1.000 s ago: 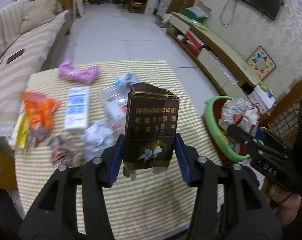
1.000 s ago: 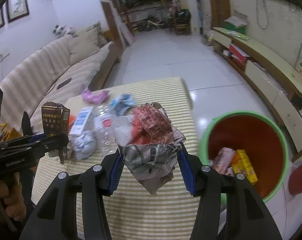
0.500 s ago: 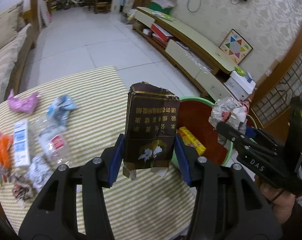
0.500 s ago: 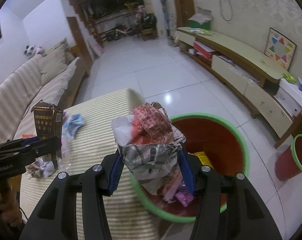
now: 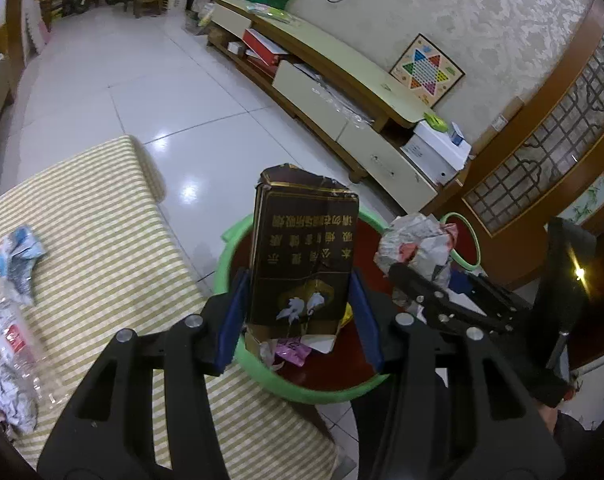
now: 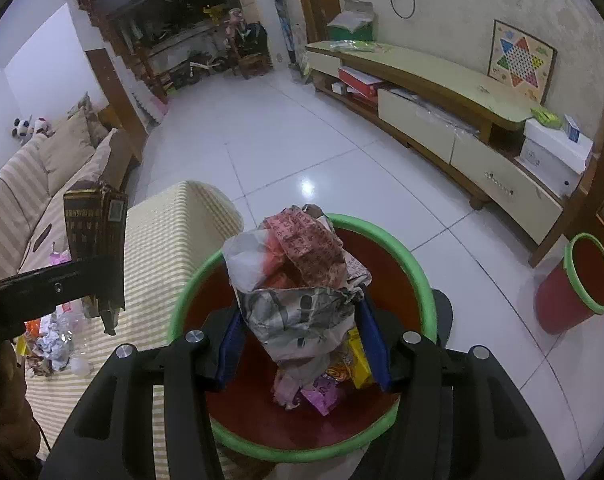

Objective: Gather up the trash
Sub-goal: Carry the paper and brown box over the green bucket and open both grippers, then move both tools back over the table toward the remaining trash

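- Left gripper [image 5: 300,312] clamped on a dark flattened carton [image 5: 303,248], blue pads pressed to both side edges; carton stands upright, long axis running along the fingers.
- Right gripper [image 6: 302,336] closed on a crumpled paper wad [image 6: 298,276], printed red and grey, bulging above the pads.
- Key relation: the red bin with green rim [image 5: 230,236] sits on the floor just beside the striped table [image 5: 102,208], directly below and ahead of both grippers.
- Right load looks centred over the bin mouth; left carton hangs over the near-left part of the rim, close to the table edge. Judged: right hand is better placed to let go first; left carton, being tall, could catch the rim or tip onto the table if dropped from here.
- Bin already holds trash: a yellow packet [image 6: 357,356] and a pink wrapper [image 6: 321,394].
- Left view only: remaining litter on the table, a blue-white wrapper [image 5: 20,252] and a clear plastic bottle [image 5: 10,332]; also the right gripper side-on with its wad.
- Right view only: the whole bin mouth, a second smaller red bin [image 6: 573,284] well apart by the cabinet, and the carton's narrow side with a code patch.
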`<state>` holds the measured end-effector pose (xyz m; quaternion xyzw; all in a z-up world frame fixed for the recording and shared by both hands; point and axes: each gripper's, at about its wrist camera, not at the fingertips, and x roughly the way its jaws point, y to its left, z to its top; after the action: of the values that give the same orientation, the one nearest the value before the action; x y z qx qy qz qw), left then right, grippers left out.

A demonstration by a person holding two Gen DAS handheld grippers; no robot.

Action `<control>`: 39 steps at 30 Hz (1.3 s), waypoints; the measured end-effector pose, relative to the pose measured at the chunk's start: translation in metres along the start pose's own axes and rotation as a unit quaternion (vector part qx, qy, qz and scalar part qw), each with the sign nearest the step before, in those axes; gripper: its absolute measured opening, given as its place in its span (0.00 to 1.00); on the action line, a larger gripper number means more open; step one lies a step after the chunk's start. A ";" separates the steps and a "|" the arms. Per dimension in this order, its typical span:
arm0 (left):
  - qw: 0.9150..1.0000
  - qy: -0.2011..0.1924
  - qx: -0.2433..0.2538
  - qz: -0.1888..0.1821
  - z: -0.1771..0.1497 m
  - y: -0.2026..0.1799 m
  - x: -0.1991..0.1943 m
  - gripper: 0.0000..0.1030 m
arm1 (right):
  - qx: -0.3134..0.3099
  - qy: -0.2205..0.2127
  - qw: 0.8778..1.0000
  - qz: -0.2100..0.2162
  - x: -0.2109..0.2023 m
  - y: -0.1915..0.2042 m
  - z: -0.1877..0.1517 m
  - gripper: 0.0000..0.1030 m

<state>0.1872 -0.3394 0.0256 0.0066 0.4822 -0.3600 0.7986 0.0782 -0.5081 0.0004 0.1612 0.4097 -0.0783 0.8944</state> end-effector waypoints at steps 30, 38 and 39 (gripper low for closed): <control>0.998 -0.019 -0.055 -0.003 0.007 0.020 -0.006 0.95 | -0.027 0.005 1.000 -0.012 0.006 0.018 -0.006 0.91; 0.997 -0.039 -0.062 0.005 -0.001 0.032 -0.038 0.95 | -0.050 -0.003 0.999 -0.002 -0.010 0.047 -0.006 0.91; 0.997 -0.041 -0.064 0.008 -0.003 0.034 -0.043 0.95 | -0.052 -0.004 0.999 -0.001 -0.011 0.050 -0.006 0.91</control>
<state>0.1932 -0.2888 0.0455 -0.0553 0.4706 -0.3224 0.8195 0.0802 -0.4591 0.0166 0.1135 0.4097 -0.0586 0.9032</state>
